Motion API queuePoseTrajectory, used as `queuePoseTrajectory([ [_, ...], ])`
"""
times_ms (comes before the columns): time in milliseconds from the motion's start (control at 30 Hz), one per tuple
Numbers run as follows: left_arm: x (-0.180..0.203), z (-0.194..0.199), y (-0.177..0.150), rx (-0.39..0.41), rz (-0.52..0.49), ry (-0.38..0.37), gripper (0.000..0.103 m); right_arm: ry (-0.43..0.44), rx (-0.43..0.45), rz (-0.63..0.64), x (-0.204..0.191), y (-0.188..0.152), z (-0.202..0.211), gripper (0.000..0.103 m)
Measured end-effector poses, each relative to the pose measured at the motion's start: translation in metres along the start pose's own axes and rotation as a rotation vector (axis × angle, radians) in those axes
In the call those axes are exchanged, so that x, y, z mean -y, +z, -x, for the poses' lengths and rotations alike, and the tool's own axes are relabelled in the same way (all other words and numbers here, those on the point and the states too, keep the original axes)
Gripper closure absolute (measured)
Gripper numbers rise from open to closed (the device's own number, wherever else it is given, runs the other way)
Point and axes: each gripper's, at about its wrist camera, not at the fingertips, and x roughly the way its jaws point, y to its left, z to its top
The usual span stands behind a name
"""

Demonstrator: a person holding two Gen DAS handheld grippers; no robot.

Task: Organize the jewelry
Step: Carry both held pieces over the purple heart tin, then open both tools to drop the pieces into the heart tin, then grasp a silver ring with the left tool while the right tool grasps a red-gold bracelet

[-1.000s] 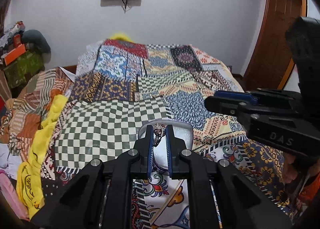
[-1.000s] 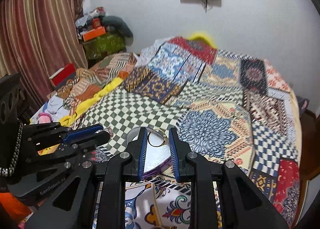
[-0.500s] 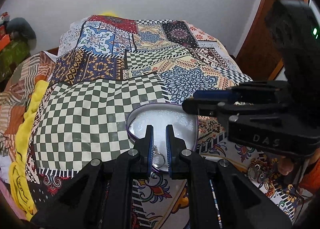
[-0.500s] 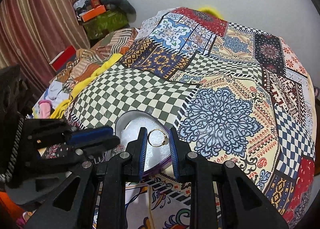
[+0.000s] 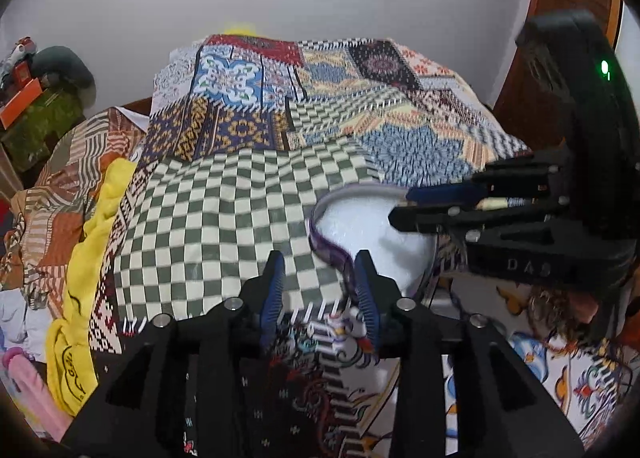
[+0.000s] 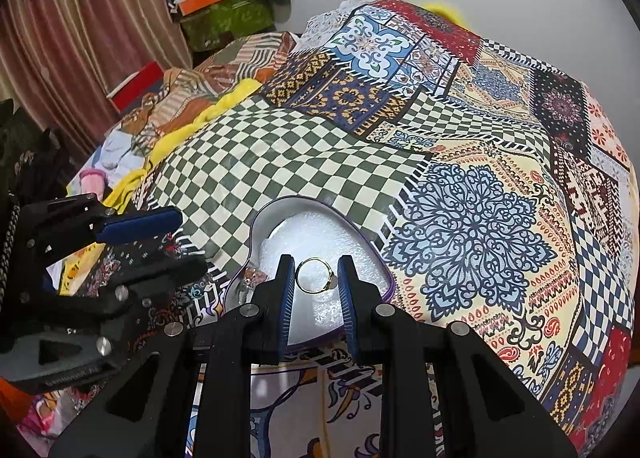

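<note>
We have one silver piece (image 6: 253,277) lying in the heart-shaped tin (image 6: 280,205), our left gripper (image 5: 320,288) spread and empty — our right gripper (image 6: 316,278) pinches a gold ring (image 6: 314,275) over it, not yet dropped.

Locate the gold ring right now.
Right wrist view: the gold ring sits pinched between the right tool's blue pads, above the white padding of the heart-shaped box.
</note>
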Motion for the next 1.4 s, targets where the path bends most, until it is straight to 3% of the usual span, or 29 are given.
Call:
queuePoseTrajectory([
  [267, -0.001, 0.003, -0.012, -0.021, 0.014, -0.015, 0.056, -0.051, -0.014, 0.05, -0.009, -0.002, -0.002, 0.083],
  [433, -0.003, 0.006, -0.015, -0.03, 0.027, -0.013, 0.055, -0.08, -0.014, 0.06, -0.013, -0.003, -0.001, 0.071],
  [567, -0.004, 0.011, -0.018, -0.033, 0.037, -0.011, 0.055, -0.098, 0.005, 0.068, -0.016, -0.004, 0.008, 0.07],
  [967, 0.013, 0.039, -0.013, -0.005, 0.03, -0.03, 0.055, -0.126, 0.08, 0.039, -0.017, -0.021, 0.06, 0.069],
  [1400, 0.056, 0.065, -0.013, 0.011, -0.005, -0.088, 0.054, -0.203, 0.158, -0.04, 0.007, -0.067, 0.123, 0.069],
])
